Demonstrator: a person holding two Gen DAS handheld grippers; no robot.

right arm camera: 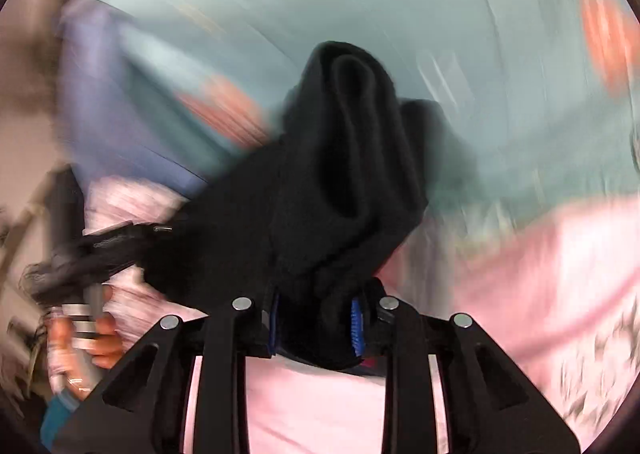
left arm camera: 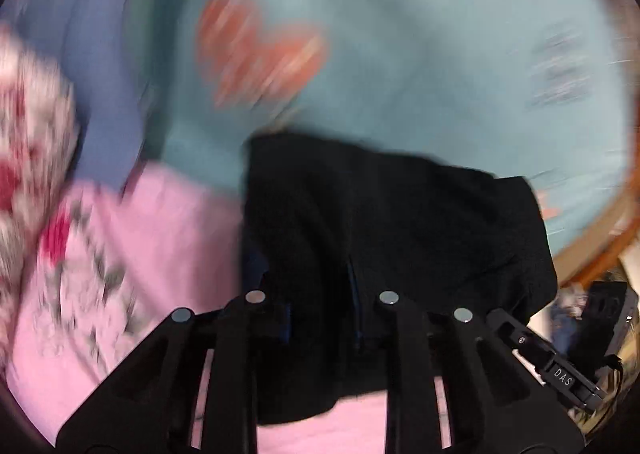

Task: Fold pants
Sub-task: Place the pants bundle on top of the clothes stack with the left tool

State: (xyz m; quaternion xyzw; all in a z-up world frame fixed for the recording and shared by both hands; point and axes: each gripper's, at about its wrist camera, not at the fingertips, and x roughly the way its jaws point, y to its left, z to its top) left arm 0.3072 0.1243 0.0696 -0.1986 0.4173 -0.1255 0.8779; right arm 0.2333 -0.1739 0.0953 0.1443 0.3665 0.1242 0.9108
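As both pictures were strongly blurred, the two tongs seemed to be in quick movement with the garment between them. Nearest to the left camera, the left gripper [left arm camera: 322,318] had its jaws closed on an edge of the black, thick, soft pants [left arm camera: 380,222], which hung forward from the fingers. In the right wrist view, the right gripper [right arm camera: 316,322] was also clamped on the same black cloth, bunched between its blue pads [right arm camera: 357,328] and standing up in a rolled fold. Under the pants lay a pink sheet with a flower print [left arm camera: 132,254], and further away a pale turquoise cover with orange hearts [left arm camera: 420,66]. The pants were therefore lifted, not yet laid flat. The step in hand seemed to be the carrying or shaking out of the pants. The next move probably called for spreading them smoothly on the bed before any fold.
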